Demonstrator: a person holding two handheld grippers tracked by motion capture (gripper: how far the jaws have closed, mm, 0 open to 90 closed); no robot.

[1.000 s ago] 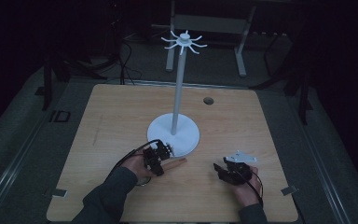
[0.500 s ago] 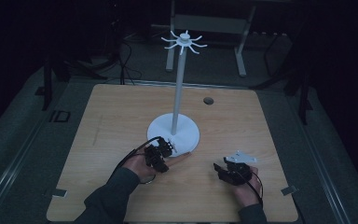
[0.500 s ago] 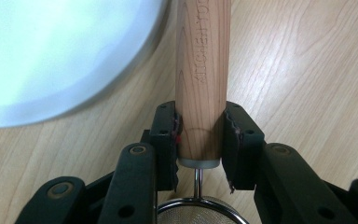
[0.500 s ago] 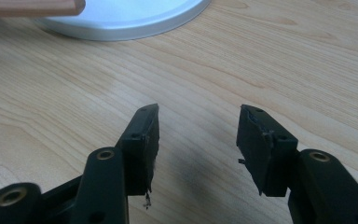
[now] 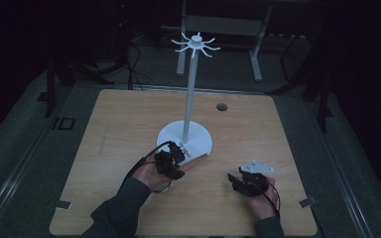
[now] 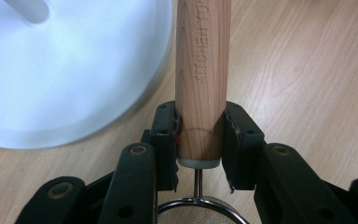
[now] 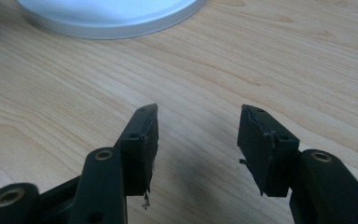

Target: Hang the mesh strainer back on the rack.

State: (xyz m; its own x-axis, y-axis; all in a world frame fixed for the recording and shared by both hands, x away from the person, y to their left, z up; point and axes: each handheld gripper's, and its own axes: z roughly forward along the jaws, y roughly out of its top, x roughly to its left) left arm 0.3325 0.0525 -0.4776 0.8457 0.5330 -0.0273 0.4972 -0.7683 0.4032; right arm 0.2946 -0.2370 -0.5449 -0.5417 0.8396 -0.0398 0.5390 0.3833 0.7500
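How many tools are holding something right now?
1. The left tool grips the wooden handle of a small strainer beside the white stand's base. The right tool sits open above bare table, nothing between its jaws.

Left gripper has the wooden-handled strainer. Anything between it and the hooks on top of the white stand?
Nothing visible. The left gripper is shut on the wooden handle beside the stand base; the hooks sit high on the pole, with open space around them.
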